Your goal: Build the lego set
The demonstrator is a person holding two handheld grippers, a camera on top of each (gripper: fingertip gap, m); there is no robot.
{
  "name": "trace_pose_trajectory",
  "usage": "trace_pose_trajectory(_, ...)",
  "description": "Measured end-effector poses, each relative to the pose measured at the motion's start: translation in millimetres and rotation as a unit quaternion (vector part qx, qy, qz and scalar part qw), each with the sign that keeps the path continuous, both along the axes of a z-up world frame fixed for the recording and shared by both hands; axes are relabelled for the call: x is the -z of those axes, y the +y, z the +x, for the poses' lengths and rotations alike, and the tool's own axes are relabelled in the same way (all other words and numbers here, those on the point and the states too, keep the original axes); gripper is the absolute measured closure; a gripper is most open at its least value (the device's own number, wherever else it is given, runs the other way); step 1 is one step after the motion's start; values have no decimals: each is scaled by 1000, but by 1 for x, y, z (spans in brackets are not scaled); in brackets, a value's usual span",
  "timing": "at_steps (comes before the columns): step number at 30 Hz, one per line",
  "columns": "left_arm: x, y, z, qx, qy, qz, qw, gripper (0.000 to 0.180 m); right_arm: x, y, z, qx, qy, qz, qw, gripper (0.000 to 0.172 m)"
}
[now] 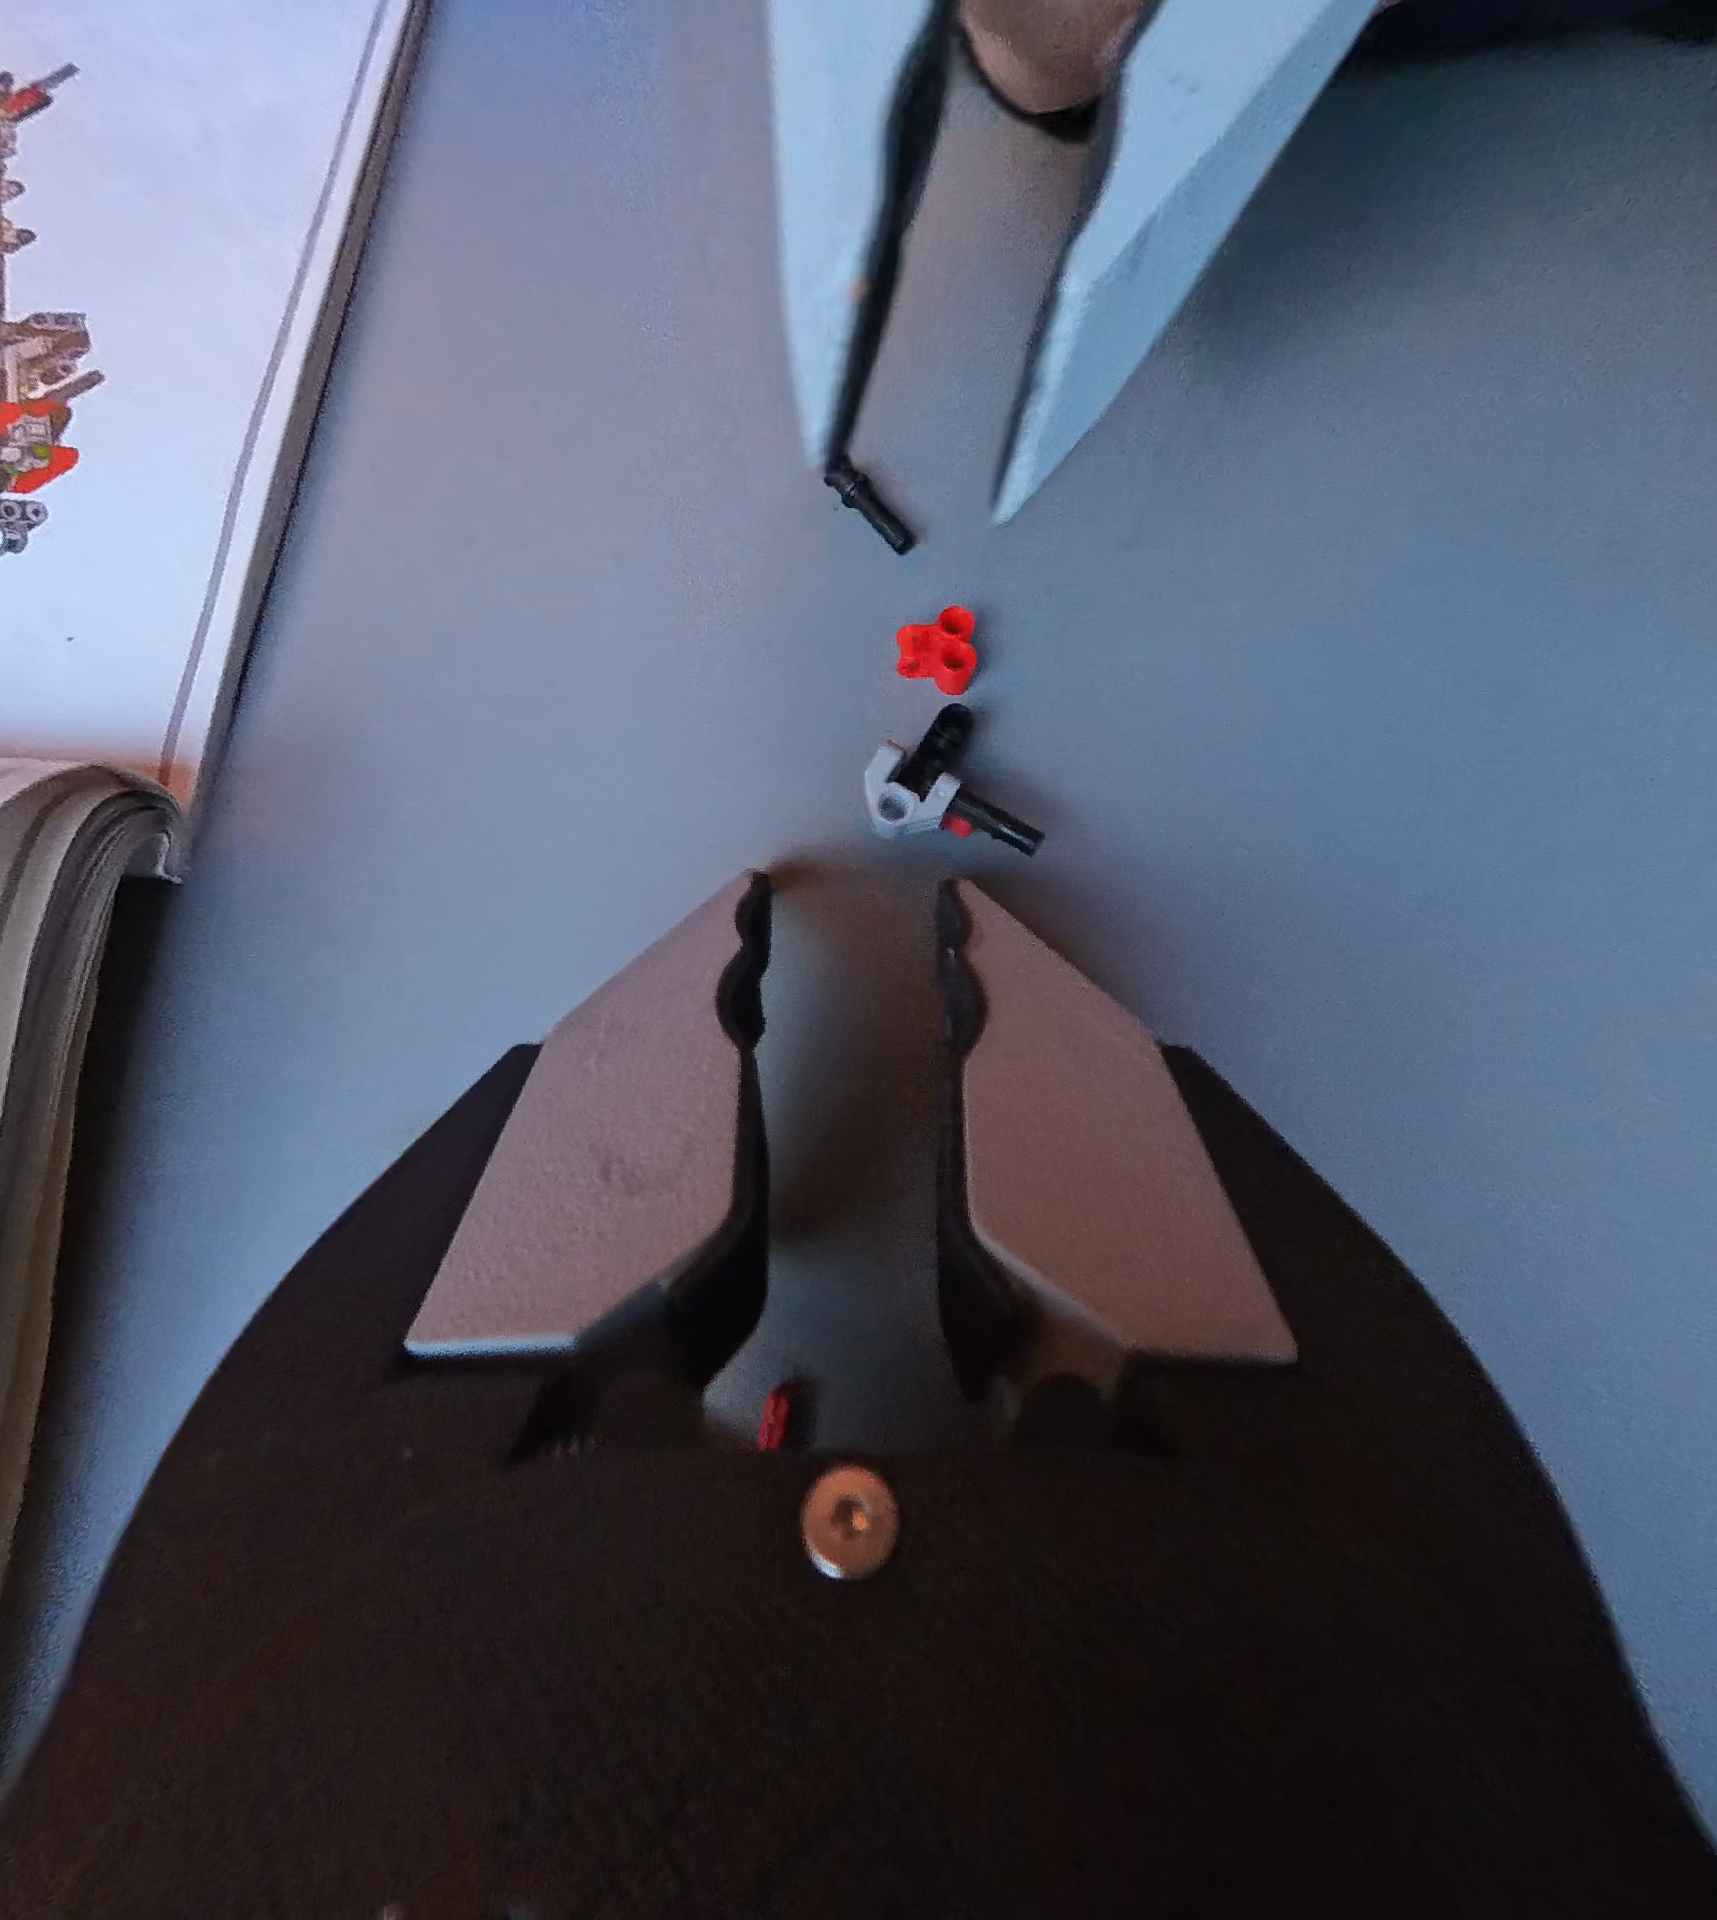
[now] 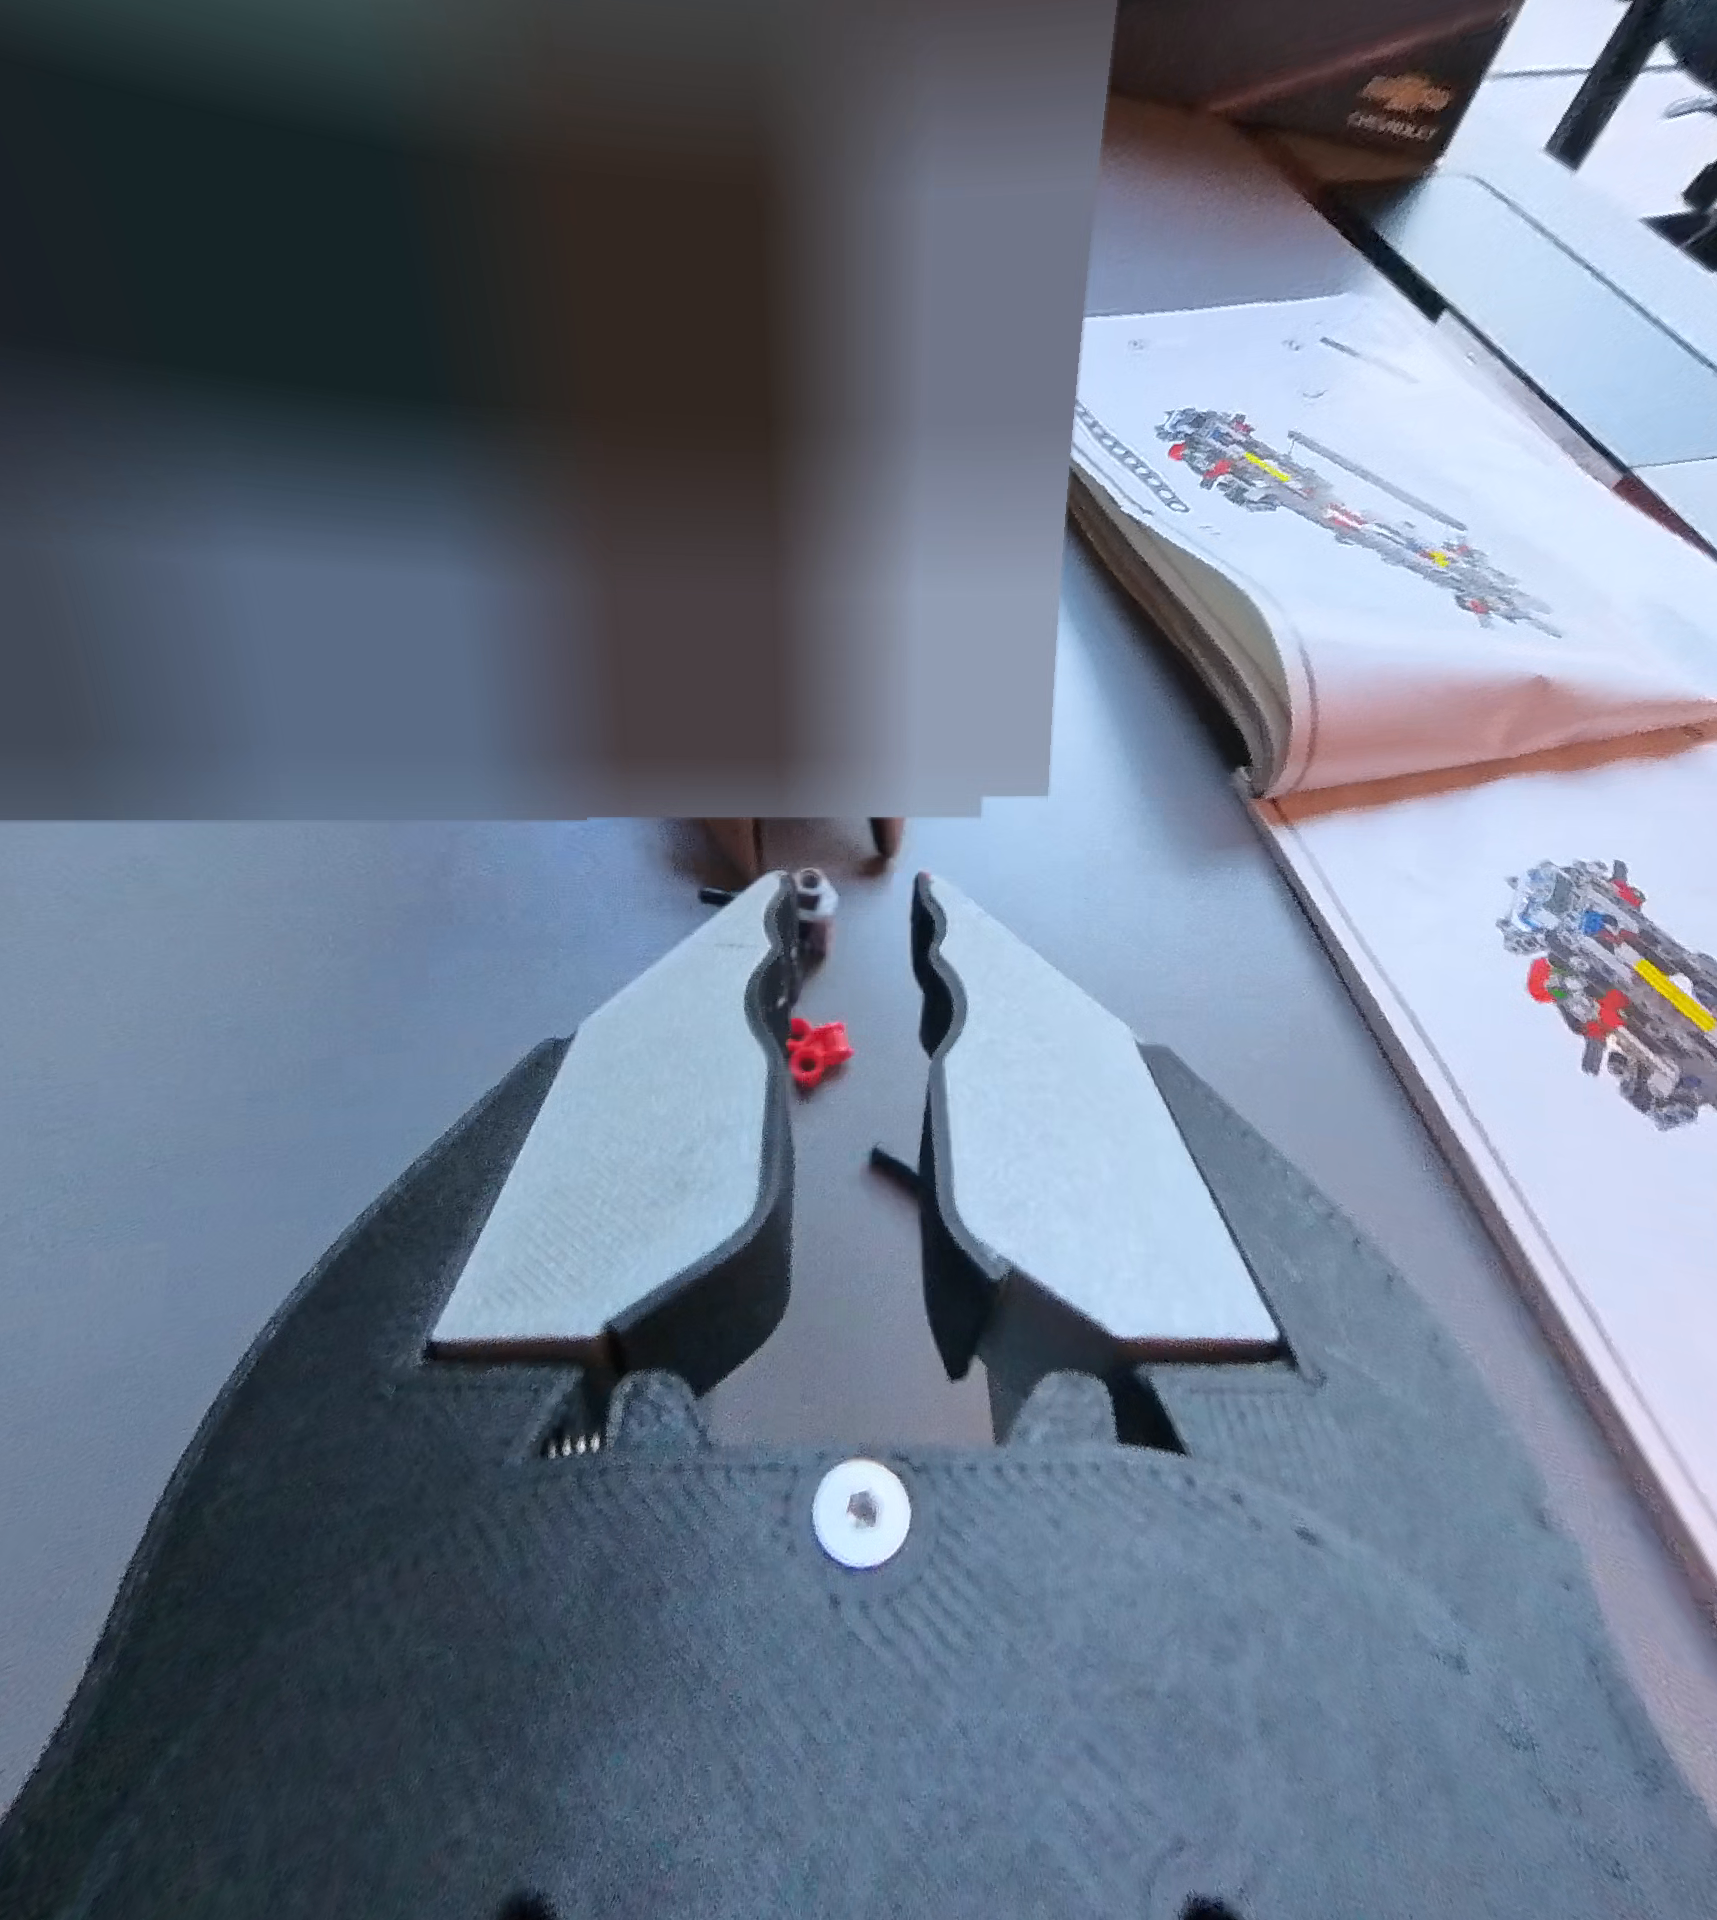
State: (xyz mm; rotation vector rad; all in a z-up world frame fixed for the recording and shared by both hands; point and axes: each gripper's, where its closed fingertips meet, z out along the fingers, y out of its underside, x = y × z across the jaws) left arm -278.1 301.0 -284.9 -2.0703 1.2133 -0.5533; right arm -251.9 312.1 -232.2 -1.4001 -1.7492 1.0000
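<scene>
My left gripper is open and empty, low over the grey table. Just beyond its fingertips lies a small grey connector with two black pins. Beyond that lie a red connector piece and a loose black pin. My right gripper comes in from the far side, open, one fingertip right beside that pin. In the right wrist view my right gripper is open and holds nothing. The red piece and black pin lie on the table under its fingers, and the grey connector lies by its left fingertip.
An open instruction booklet with pictures of a brick model lies to the left of my left gripper; it also shows in the right wrist view at the right. A brown box and a flat grey device lie beyond it. My right fingertips sit around 6 cm from my left ones. From either gripper's tips it is about 5 cm to the red piece. Look for it in the left wrist view too.
</scene>
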Motion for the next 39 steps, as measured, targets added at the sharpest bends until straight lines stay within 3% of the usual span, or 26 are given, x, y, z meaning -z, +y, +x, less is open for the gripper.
trace_pose_trajectory(5, -2, 1, 5, 55, -2, 8, 998, 154, 15, -25, 8, 5, -12, 7, 1000, 158)
trace_pose_trajectory(13, -1, -2, 15, 140, -7, -15, 990, 159, 31, -28, -2, 12, -45, 11, 999, 156)
trace_pose_trajectory(19, -1, -3, 17, 147, -9, -13, 989, 165, 42, -25, -7, 18, -81, 2, 997, 159)
trace_pose_trajectory(39, 0, -5, 19, 124, 13, 27, 992, 169, 45, -22, -10, 24, -86, 47, 995, 168)
